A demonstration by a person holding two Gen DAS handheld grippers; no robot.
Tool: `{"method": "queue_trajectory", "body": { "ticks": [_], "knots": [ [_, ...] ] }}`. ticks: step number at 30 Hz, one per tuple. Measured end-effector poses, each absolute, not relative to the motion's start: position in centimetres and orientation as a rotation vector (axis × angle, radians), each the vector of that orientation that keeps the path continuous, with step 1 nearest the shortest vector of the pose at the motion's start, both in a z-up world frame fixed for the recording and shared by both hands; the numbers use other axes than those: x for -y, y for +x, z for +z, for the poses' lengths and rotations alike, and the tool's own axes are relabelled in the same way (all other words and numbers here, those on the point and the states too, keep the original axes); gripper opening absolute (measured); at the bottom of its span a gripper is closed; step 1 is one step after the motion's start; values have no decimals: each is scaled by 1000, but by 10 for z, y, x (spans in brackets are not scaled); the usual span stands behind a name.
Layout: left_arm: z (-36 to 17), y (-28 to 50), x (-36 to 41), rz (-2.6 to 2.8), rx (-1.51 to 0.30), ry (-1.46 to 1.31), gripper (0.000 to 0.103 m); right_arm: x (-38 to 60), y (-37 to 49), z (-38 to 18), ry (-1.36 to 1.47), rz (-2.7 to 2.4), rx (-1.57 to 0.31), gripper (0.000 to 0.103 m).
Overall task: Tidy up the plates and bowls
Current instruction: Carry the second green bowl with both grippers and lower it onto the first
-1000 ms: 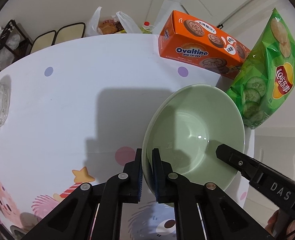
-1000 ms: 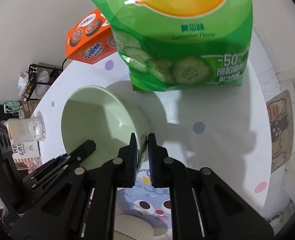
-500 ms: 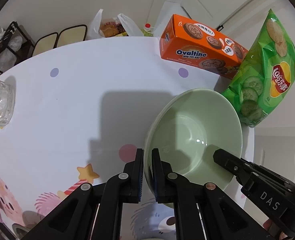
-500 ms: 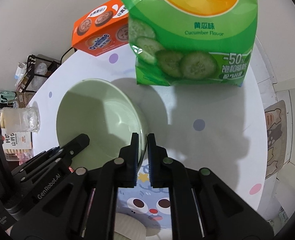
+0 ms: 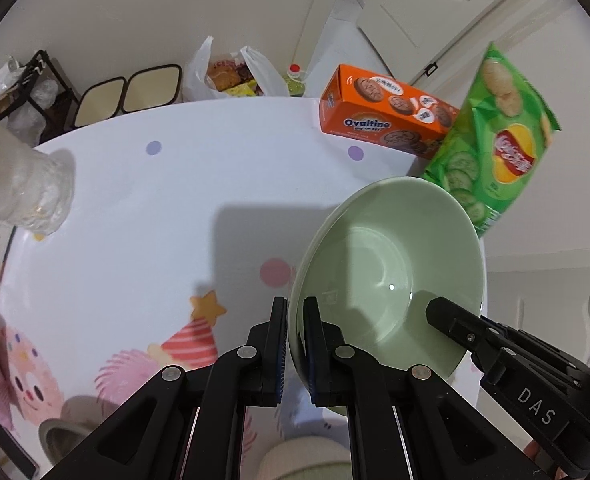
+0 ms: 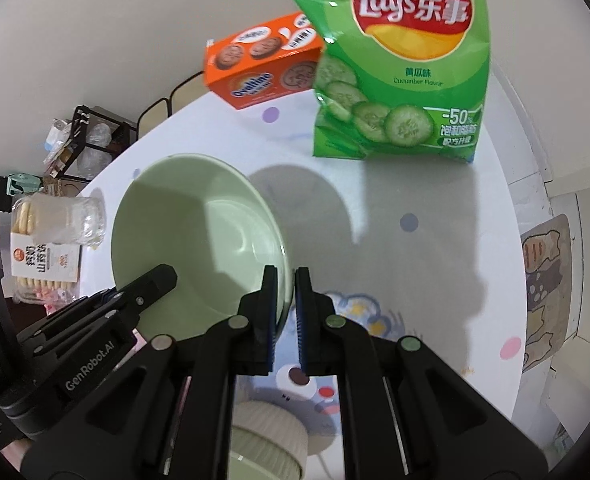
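Observation:
A pale green bowl (image 5: 391, 272) hangs tilted above the white patterned table (image 5: 175, 200), held by both grippers. My left gripper (image 5: 295, 312) is shut on the bowl's near-left rim. My right gripper (image 6: 283, 284) is shut on the opposite rim of the same bowl (image 6: 199, 236). Each gripper shows in the other's view: the right one (image 5: 507, 372) and the left one (image 6: 103, 320). A ribbed beige bowl (image 6: 271, 440) sits below, at the table's near edge, mostly hidden by the fingers.
An orange Ovaltine box (image 5: 387, 120) and a green Lay's chip bag (image 5: 495, 152) stand at the table's far right. A clear jar of biscuits (image 5: 19, 184) and a cracker packet (image 6: 47, 264) are on the left. Bags and a rack (image 5: 27, 92) lie beyond the table.
Both grippers have lifted the green bowl and drawn it back toward the table's near edge, away from the chip bag and box. The grips are unchanged.

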State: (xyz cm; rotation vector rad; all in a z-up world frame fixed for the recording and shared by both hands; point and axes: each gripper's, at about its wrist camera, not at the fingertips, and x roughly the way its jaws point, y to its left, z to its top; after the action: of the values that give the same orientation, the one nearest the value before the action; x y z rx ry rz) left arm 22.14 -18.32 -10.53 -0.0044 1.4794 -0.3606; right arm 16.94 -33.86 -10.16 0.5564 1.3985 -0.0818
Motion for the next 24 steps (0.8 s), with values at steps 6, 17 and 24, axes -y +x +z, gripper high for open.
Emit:
{"method": "queue_trajectory", "body": {
  "ticks": [6, 17, 24],
  "knots": [
    [-82, 195, 169, -375, -1459, -9, 7, 323, 147, -72, 530, -78, -1364, 10],
    [-55, 134, 141, -400, -1427, 14, 8, 288, 83, -38, 489, -58, -1327, 10],
    [-53, 88, 123, -413, -1431, 35, 8, 268, 40, -32, 467, -52, -1335, 10]
  ]
}}
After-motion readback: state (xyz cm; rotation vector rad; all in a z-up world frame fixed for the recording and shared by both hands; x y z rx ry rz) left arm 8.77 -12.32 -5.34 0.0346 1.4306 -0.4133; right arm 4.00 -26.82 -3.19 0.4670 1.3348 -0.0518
